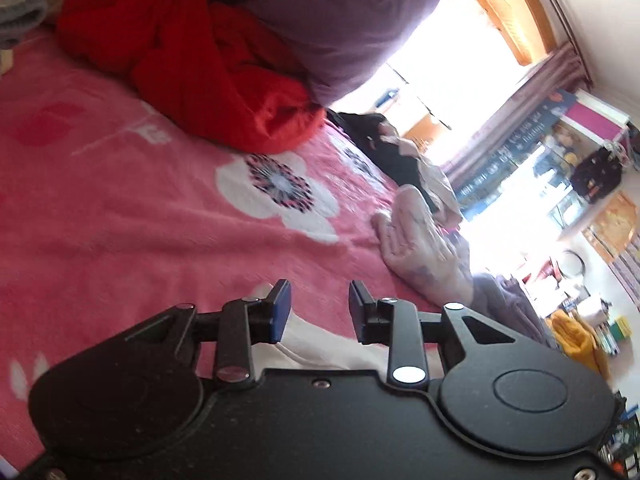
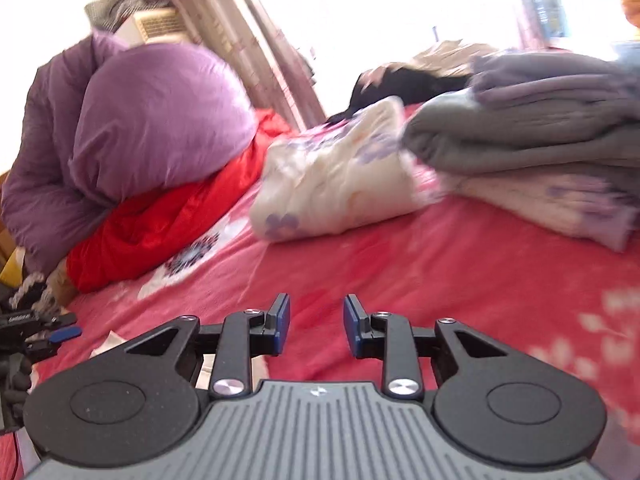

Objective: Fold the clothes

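Now both grippers — left gripper [image 1: 320,312], right gripper [image 2: 316,326] — hang empty.

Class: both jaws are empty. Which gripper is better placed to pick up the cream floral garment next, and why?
Probably the right gripper: the cream floral garment lies just ahead of its open jaws. From the left gripper it sits off to one side.

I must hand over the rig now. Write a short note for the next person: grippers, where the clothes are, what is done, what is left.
Left gripper: open, empty. Right gripper: open, empty.
A pale garment lies on the pink bedspread just under the left gripper.
Done: folded stack on the bed, at right in the right view.
Left, it seems: floral cloth, red garment, purple jacket, black garment.
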`<state>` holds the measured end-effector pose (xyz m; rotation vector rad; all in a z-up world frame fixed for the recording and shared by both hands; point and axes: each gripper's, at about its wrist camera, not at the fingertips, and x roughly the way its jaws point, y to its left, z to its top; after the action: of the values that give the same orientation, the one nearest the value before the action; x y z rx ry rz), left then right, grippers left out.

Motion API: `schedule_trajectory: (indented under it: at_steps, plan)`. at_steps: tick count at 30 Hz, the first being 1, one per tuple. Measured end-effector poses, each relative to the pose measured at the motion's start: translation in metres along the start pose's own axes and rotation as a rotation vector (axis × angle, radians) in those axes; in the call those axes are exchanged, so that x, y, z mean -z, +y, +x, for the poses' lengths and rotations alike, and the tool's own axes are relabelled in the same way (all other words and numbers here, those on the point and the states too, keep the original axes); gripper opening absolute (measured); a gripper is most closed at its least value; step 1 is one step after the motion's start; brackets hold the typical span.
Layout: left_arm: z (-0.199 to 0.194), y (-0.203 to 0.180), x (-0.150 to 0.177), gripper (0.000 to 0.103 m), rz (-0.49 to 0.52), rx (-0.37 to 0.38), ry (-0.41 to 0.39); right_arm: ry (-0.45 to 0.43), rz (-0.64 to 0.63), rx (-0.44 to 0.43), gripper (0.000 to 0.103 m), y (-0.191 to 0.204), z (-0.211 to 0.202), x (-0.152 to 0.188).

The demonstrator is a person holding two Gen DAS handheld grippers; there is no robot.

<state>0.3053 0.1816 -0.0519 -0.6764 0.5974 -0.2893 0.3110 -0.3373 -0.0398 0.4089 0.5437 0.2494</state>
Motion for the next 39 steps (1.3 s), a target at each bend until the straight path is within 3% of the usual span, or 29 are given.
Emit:
schedule_trajectory:
  at_steps: [3, 6, 10, 13, 14, 16, 17, 18, 20, 24, 26, 29, 32, 33, 34, 35, 39]
  plan:
    - [0.013, -0.053, 0.039, 0.029, 0.148, 0.046, 0.088, -0.073, 0.122, 0.024, 0.032, -0.028, -0.042, 0.010]
    - [0.023, -0.112, 0.082, 0.029, 0.292, 0.128, 0.173, -0.109, 0.167, 0.099, 0.032, -0.040, -0.076, 0.029]
    - [0.034, -0.184, 0.153, 0.029, 0.464, 0.312, 0.275, -0.093, 0.194, 0.195, 0.032, -0.055, -0.106, 0.058]
    - [0.055, -0.224, 0.207, 0.029, 0.681, 0.335, 0.362, -0.056, 0.225, 0.203, 0.032, -0.067, -0.118, 0.074]
    - [0.067, -0.226, 0.216, 0.026, 0.691, 0.307, 0.377, -0.035, 0.213, 0.200, 0.032, -0.068, -0.118, 0.078]
    - [0.097, -0.210, 0.212, 0.022, 0.578, 0.119, 0.392, 0.006, 0.162, 0.234, 0.032, -0.069, -0.114, 0.084]
    - [0.102, -0.196, 0.204, 0.009, 0.485, 0.128, 0.393, 0.012, 0.142, 0.258, 0.032, -0.070, -0.113, 0.086]
    - [0.106, -0.182, 0.196, 0.009, 0.390, 0.147, 0.394, 0.005, 0.142, 0.273, 0.031, -0.072, -0.113, 0.087]
    - [0.103, -0.176, 0.188, 0.012, 0.344, 0.189, 0.393, -0.026, 0.167, 0.295, 0.030, -0.078, -0.115, 0.086]
    - [0.095, -0.172, 0.177, 0.013, 0.320, 0.233, 0.387, -0.090, 0.193, 0.344, 0.033, -0.085, -0.120, 0.082]
    - [0.091, -0.169, 0.174, 0.013, 0.303, 0.249, 0.394, -0.120, 0.208, 0.364, 0.041, -0.088, -0.123, 0.081]
    - [0.084, -0.168, 0.177, 0.013, 0.312, 0.255, 0.410, -0.109, 0.236, 0.415, 0.044, -0.096, -0.114, 0.079]
    - [0.086, -0.165, 0.182, 0.013, 0.320, 0.232, 0.428, -0.095, 0.321, 0.393, 0.043, -0.114, -0.106, 0.080]
    - [0.087, -0.164, 0.183, 0.013, 0.320, 0.228, 0.435, -0.085, 0.339, 0.385, 0.036, -0.118, -0.105, 0.081]
    - [0.087, -0.162, 0.184, 0.013, 0.320, 0.225, 0.442, -0.074, 0.346, 0.376, 0.019, -0.121, -0.104, 0.082]
    - [0.088, -0.163, 0.186, 0.013, 0.329, 0.226, 0.446, -0.067, 0.352, 0.359, 0.009, -0.123, -0.105, 0.083]
    - [0.083, -0.169, 0.190, 0.023, 0.380, 0.241, 0.463, -0.107, 0.355, 0.363, 0.005, -0.118, -0.126, 0.084]
